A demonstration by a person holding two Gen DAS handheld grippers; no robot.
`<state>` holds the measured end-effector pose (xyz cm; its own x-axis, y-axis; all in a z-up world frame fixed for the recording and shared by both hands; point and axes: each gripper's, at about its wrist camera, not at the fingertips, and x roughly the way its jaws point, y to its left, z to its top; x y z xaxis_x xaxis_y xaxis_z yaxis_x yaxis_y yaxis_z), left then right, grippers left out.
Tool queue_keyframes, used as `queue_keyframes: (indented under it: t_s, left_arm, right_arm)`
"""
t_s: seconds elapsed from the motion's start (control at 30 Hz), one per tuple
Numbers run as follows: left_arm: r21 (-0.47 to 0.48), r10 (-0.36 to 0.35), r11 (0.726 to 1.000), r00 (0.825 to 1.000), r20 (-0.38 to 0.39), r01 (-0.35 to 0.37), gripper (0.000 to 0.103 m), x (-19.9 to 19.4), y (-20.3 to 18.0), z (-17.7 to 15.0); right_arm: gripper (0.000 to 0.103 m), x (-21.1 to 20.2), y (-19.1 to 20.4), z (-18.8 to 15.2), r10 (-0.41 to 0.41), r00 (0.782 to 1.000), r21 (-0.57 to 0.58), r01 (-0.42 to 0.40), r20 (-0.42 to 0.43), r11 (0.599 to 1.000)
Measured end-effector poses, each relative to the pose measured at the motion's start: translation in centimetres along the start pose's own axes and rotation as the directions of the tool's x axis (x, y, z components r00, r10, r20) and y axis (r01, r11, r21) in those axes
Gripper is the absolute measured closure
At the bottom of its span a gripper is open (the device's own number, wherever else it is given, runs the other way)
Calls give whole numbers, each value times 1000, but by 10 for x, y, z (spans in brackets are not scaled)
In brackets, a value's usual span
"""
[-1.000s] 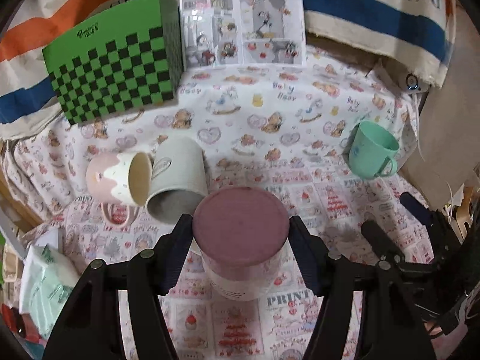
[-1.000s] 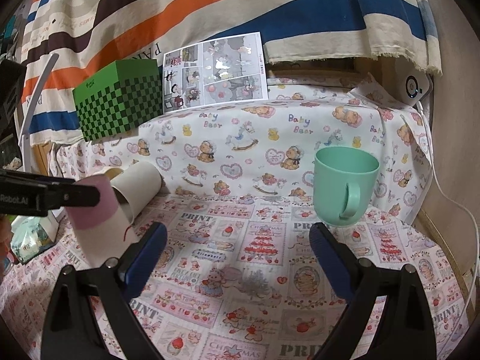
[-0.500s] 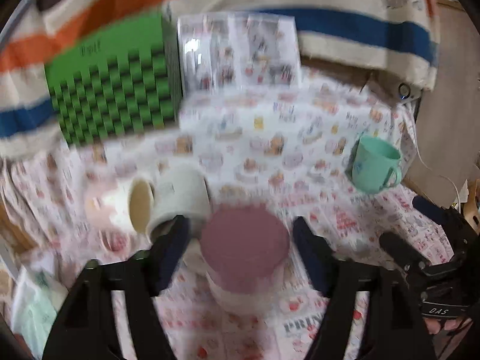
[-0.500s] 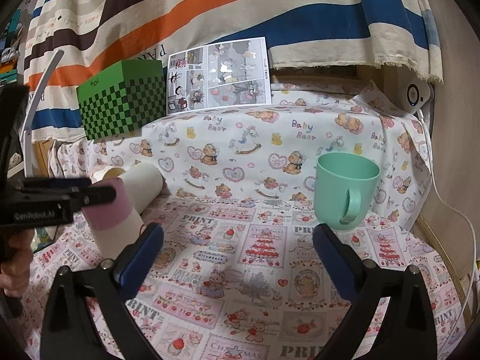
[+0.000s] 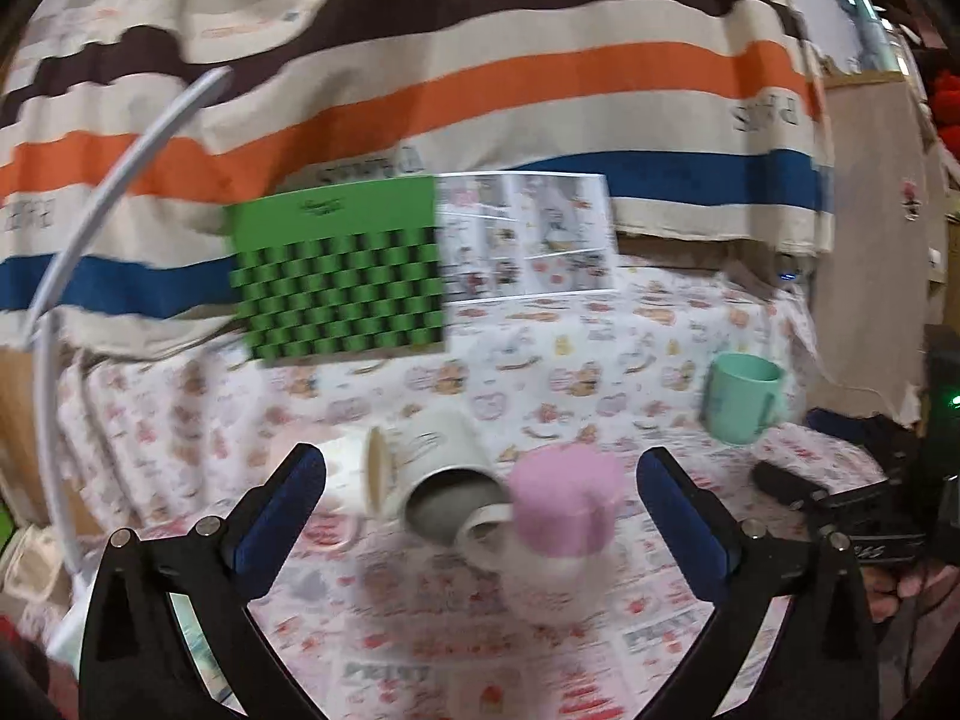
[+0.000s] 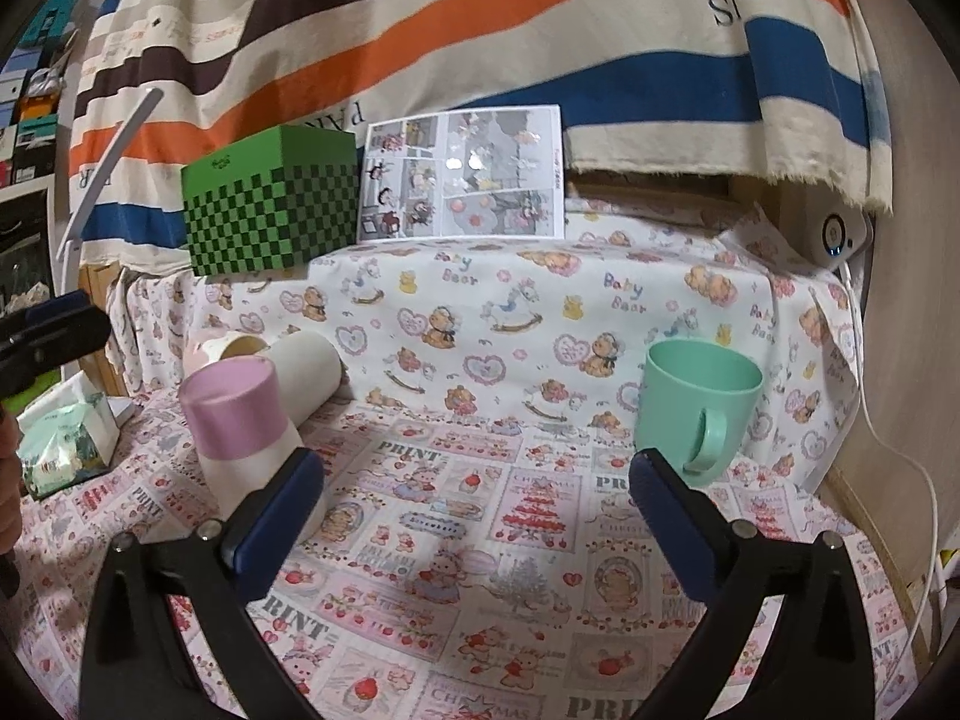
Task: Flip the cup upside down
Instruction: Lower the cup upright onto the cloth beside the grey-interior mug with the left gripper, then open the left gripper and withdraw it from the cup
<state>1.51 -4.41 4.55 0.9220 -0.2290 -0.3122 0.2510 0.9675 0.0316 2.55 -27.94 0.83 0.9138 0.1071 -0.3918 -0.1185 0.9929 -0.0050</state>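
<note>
A pink-and-white mug (image 5: 564,534) stands upside down on the printed cloth, pink base up; it also shows in the right wrist view (image 6: 240,420). My left gripper (image 5: 480,504) is open and empty, drawn back and up from it; the mug stands apart between the wide-open tips. A mint green cup (image 6: 696,408) stands upright at the right, also seen in the left wrist view (image 5: 741,396). My right gripper (image 6: 474,510) is open and empty, low over the cloth between the two cups.
A grey-white mug (image 5: 444,480) and a pink-cream mug (image 6: 225,348) lie on their sides behind the flipped mug. A green checkered box (image 6: 270,210) and a comic sheet (image 6: 462,174) stand at the back against a striped cloth. A tissue pack (image 6: 60,444) lies at left.
My left gripper opened and let go of the pink mug, then drew back and tilted up. The mug stays upside down on the cloth. My right gripper barely moved.
</note>
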Motion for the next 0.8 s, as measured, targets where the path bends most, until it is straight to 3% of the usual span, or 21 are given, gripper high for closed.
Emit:
queue_keyframes:
  t_s: [0.17, 0.33, 0.57, 0.67, 0.8]
  left_arm:
    - [-27, 43, 999, 999, 6, -43, 0, -2, 20, -16]
    - [-114, 55, 992, 997, -50, -60, 0, 2, 38, -30]
    - [-134, 77, 987, 994, -76, -87, 0, 8, 44, -46]
    - [-122, 77, 989, 995, -56, -84, 0, 4, 41, -46]
    - [-75, 135, 988, 991, 12, -133, 0, -6, 33, -45]
  right_arm:
    - [0, -3, 4, 0, 4, 1000, -19, -3, 20, 1000]
    - [0, -4, 4, 0, 8, 1000, -19, -8, 24, 1000]
    - [0, -7, 8, -1, 6, 999, -40, -4, 43, 999]
    - [0, -8, 10, 0, 9, 999, -50, -7, 43, 999]
    - [0, -8, 12, -1, 6, 999, -61, -3, 45, 998]
